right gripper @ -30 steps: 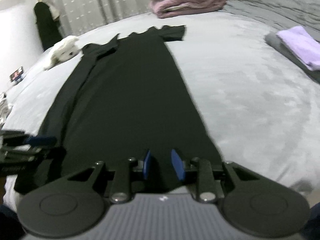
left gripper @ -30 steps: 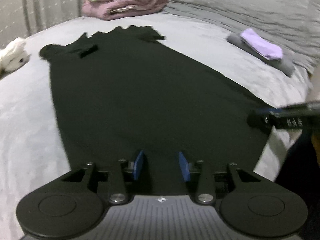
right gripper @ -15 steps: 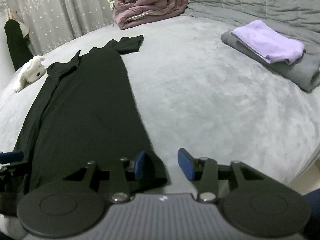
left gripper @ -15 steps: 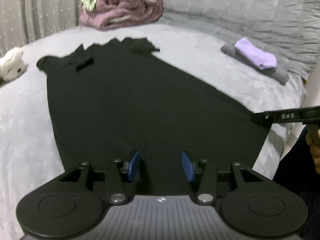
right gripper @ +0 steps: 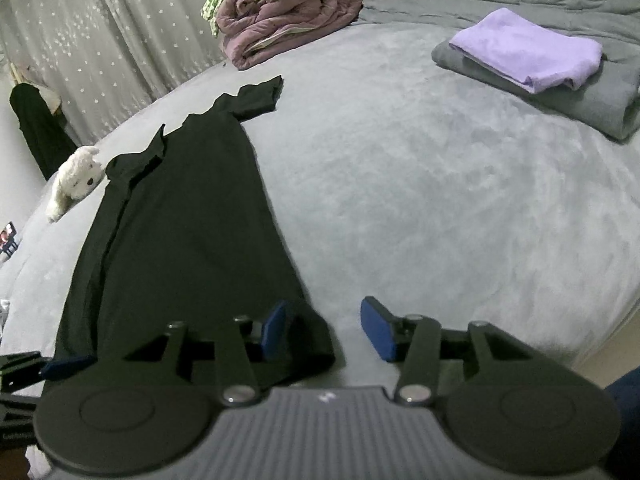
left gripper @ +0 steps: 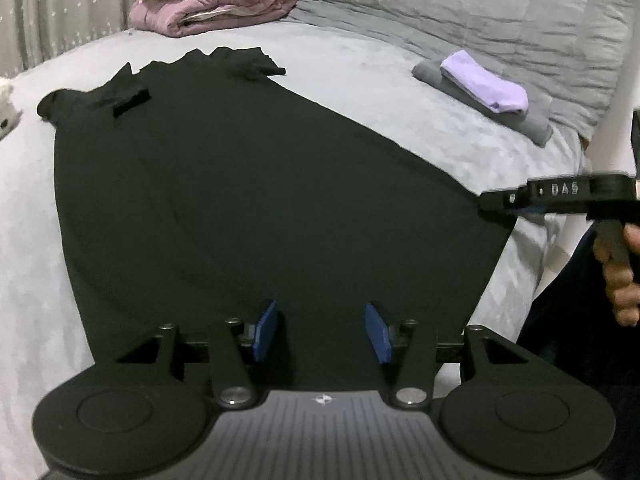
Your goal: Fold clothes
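Note:
A long black dress (left gripper: 248,200) lies spread flat on the grey bed (left gripper: 360,64), hem towards me, sleeves at the far end. My left gripper (left gripper: 321,330) is open over the middle of the hem, blue pads wide apart, nothing between them. In the right wrist view the dress (right gripper: 184,216) runs along the left, and my right gripper (right gripper: 323,326) is open at the hem's right corner, which lies by its left pad. That right gripper (left gripper: 504,202) also shows at the right in the left wrist view, held by a hand (left gripper: 620,280).
A folded lilac cloth on a grey one (right gripper: 532,64) lies at the right of the bed. A pile of mauve bedding (right gripper: 288,12) sits at the far end. A white soft toy (right gripper: 76,180) lies left of the dress. Bare bed (right gripper: 440,200) stretches right of the dress.
Both grippers opened wider. The right gripper swung right, from over the hem to its right corner, and let the cloth lie. The left view drew back slightly.

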Tool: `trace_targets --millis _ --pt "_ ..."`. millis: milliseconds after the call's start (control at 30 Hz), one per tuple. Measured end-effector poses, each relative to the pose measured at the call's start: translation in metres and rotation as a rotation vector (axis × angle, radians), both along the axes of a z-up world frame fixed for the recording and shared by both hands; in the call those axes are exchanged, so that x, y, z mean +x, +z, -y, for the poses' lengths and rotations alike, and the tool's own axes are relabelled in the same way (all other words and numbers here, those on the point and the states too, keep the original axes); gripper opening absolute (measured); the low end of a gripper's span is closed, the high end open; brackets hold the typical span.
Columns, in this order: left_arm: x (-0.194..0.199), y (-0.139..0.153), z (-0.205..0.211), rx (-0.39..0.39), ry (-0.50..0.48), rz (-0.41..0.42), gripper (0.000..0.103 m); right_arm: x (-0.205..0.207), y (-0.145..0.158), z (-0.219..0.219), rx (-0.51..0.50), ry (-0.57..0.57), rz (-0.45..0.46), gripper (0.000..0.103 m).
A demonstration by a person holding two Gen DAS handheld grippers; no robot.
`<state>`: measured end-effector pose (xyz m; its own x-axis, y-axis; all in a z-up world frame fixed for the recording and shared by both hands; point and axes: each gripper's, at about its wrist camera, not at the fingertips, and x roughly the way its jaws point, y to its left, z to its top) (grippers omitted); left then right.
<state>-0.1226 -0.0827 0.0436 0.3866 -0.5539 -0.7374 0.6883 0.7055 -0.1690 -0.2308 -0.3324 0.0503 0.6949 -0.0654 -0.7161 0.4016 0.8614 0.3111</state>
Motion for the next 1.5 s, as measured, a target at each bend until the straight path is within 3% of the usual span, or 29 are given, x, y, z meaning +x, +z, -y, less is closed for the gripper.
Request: trace_targets --millis 67,167,267,600,833,933,1500 --pt "0.002 -0.001 0.0 -0.024 -0.004 -0.03 0.047 0.0 -0.001 -0.004 -0.007 0.022 -0.003 0.035" --pt "0.002 -0.002 0.002 -0.032 -0.009 -0.042 0.047 0.0 -0.001 -0.008 -0.015 0.035 -0.002 0.012" --pt "0.003 -0.003 0.003 -0.036 -0.006 -0.041 0.047 -0.002 0.001 -0.012 -0.031 0.042 0.02 0.008" --pt "0.022 0.0 -0.017 -0.129 0.099 -0.118 0.047 -0.007 0.021 -0.055 -0.211 0.172 0.125 0.007" --pt "0.039 0.001 -0.036 -0.217 0.197 -0.186 0.047 -0.005 0.023 -0.098 -0.291 0.308 0.142 0.007" --pt "0.041 -0.001 -0.036 -0.221 0.202 -0.201 0.047 -0.003 0.023 -0.112 -0.308 0.349 0.151 0.007" --pt "0.046 0.0 -0.036 -0.273 0.217 -0.226 0.047 0.006 0.013 -0.155 -0.22 0.479 0.161 0.007"
